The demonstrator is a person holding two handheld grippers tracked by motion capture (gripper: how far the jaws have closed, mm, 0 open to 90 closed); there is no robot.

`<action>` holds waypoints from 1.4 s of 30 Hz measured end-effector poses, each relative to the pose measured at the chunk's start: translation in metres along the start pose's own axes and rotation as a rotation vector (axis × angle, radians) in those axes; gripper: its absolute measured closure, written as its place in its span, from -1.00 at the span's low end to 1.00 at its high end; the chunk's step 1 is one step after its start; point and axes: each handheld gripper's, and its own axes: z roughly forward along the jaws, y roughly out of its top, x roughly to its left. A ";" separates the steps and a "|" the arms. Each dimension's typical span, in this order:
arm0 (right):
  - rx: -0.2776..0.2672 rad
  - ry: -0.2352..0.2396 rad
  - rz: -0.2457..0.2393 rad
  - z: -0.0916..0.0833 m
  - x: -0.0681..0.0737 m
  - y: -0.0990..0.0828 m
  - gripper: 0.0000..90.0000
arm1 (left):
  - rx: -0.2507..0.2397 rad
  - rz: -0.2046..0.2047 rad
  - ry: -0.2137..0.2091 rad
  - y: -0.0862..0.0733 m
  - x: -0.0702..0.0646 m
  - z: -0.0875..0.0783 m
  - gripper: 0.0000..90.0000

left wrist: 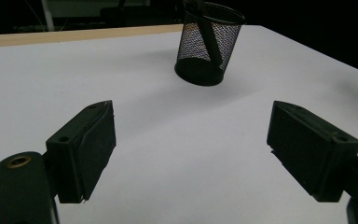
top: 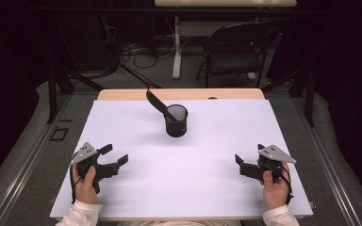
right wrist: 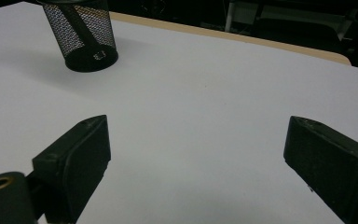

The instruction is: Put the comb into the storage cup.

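Note:
A black mesh cup [top: 176, 120] stands upright on the white table sheet [top: 184, 155], toward the far middle. A dark flat tool [top: 156, 102] leans in it, its end sticking out up and to the left. My left gripper [top: 115, 156] rests low at the near left, open, nothing between its jaws; the cup [left wrist: 208, 43] lies ahead of it. At the near right, my right gripper [top: 241, 162] is open and empty too, with the cup [right wrist: 85, 36] far off to its upper left.
The wooden table edge [top: 179, 94] runs behind the sheet. Beyond it stand a dark folding chair [top: 238, 49], a white table leg [top: 176, 47] and cables on the floor. Metal rails flank the table on both sides.

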 end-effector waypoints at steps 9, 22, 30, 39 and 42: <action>0.011 -0.013 0.012 0.002 -0.005 -0.006 -0.84 | -0.001 0.004 0.009 -0.004 0.004 0.001 -0.65; 0.029 -0.040 0.020 0.008 -0.014 -0.012 -0.84 | 0.005 0.002 0.028 -0.008 0.008 0.004 -0.64; 0.030 -0.042 0.039 0.009 -0.017 -0.014 -0.84 | 0.015 0.013 0.026 -0.009 0.007 0.005 -0.65; 0.039 -0.043 0.044 0.010 -0.018 -0.015 -0.84 | 0.022 0.024 0.018 -0.010 0.006 0.007 -0.65; 0.043 -0.042 0.048 0.010 -0.018 -0.015 -0.84 | 0.025 0.026 0.017 -0.011 0.006 0.007 -0.65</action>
